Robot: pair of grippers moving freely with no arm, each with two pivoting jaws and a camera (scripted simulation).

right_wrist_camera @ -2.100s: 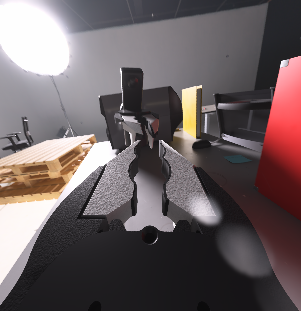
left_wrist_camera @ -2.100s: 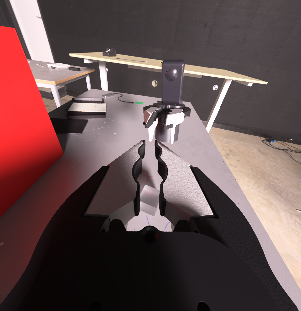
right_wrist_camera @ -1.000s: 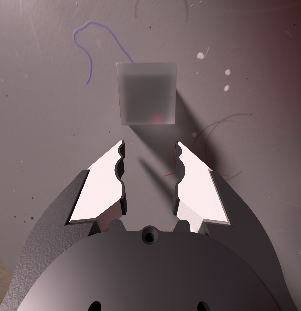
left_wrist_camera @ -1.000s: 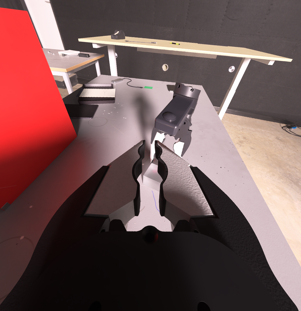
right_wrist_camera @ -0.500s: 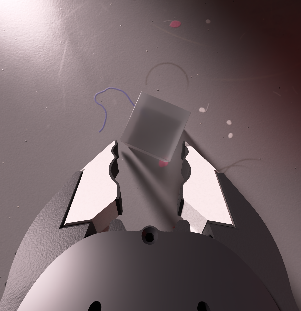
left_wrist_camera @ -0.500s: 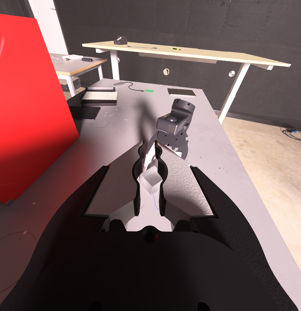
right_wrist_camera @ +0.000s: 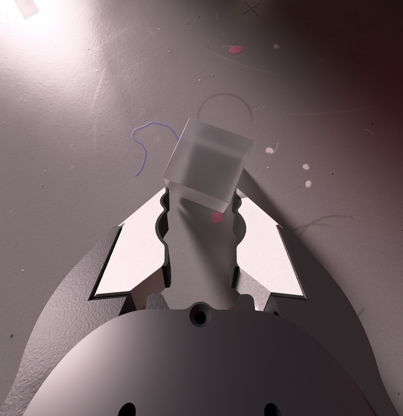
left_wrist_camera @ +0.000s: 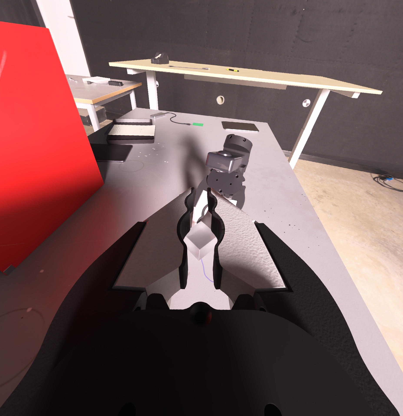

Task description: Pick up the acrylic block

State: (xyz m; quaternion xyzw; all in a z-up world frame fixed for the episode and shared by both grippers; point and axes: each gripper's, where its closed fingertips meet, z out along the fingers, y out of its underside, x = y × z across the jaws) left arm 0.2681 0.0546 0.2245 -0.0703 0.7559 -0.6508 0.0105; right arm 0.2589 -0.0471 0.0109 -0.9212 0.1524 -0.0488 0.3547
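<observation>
The acrylic block is a frosted clear cube on the grey table, turned at an angle. My right gripper points down at the table and is open. The block's near corner lies between its fingertips, and most of the block sits just beyond them. In the left wrist view the block shows through the narrow gap of my left gripper, which hovers empty above the table with its fingers slightly apart. The right gripper stands just behind the block there.
A big red panel stands at the left. A notebook stack, two dark tablets and a cable lie at the far end. The table's right edge drops to the floor. A blue thread lies beside the block.
My right gripper tipped down from level, opened wider and came down onto the block. The block now sits turned, its corner between the fingertips. My left gripper drew back a little.
</observation>
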